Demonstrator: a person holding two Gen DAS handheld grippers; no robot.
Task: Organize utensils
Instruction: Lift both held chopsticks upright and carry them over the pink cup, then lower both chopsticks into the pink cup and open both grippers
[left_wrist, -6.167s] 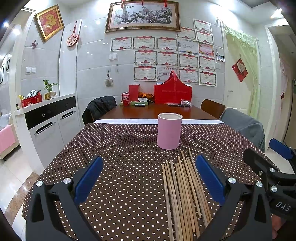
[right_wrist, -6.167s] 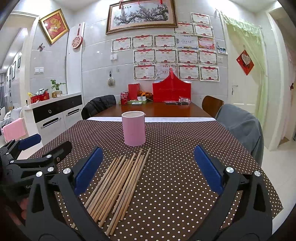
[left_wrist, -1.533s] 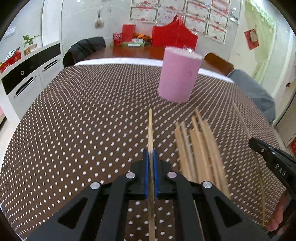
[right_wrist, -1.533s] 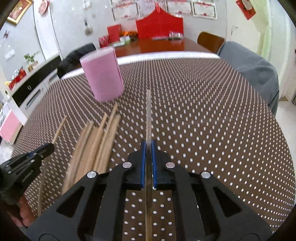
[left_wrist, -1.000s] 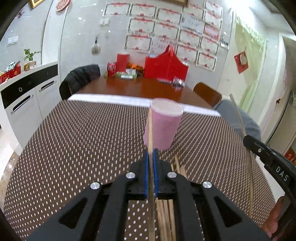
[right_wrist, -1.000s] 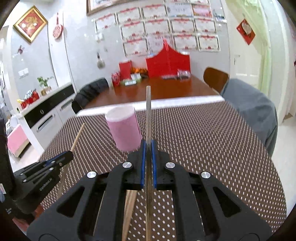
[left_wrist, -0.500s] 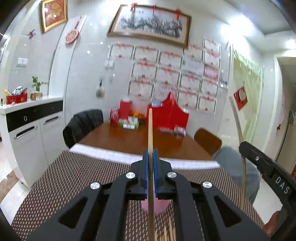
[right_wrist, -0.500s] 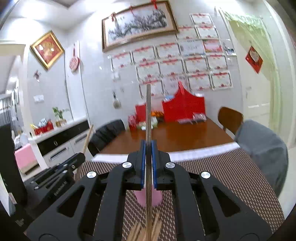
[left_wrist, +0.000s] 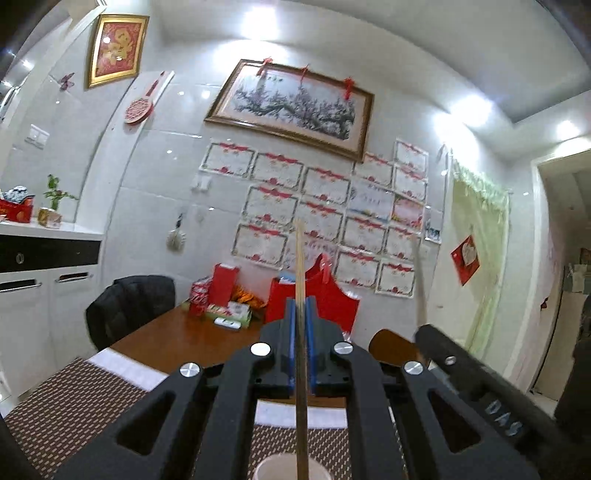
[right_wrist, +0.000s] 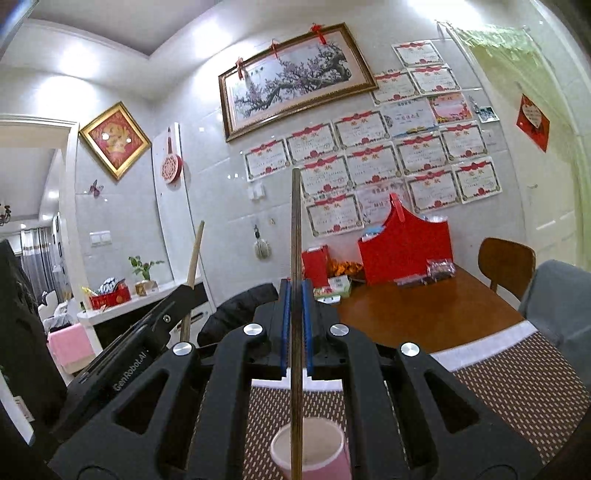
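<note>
Two chopsticks are off the tabletop, each clamped upright in a pair of tongs. In the left wrist view, the left chopstick runs as a thin wooden line up the middle of the picture, pinched between the blue pads of the left tongs, whose jaws are closed tight on it. Its upper end stands against the certificates on the wall; its lower end crosses the rim of the pink cup at the bottom edge of the picture.

In the right wrist view, the right chopstick is gripped the same way by the right tongs, jaws closed on it with the blue pads pressing both sides. Its lower part passes in front of the open mouth of the pink cup, which stands on the brown dotted tablecloth. Whether either tip is inside the cup or only above it cannot be told.

Each pair of tongs shows in the other's view: the right tongs appear at the right of the left view with their blurred chopstick rising from them, and the left tongs appear at the left of the right view with their chopstick tilted slightly.

Beyond the cloth lies bare wooden tabletop with a red gift box and small packages at the far end. A wooden chair stands to the right, and a framed blossom painting hangs above the certificates.
</note>
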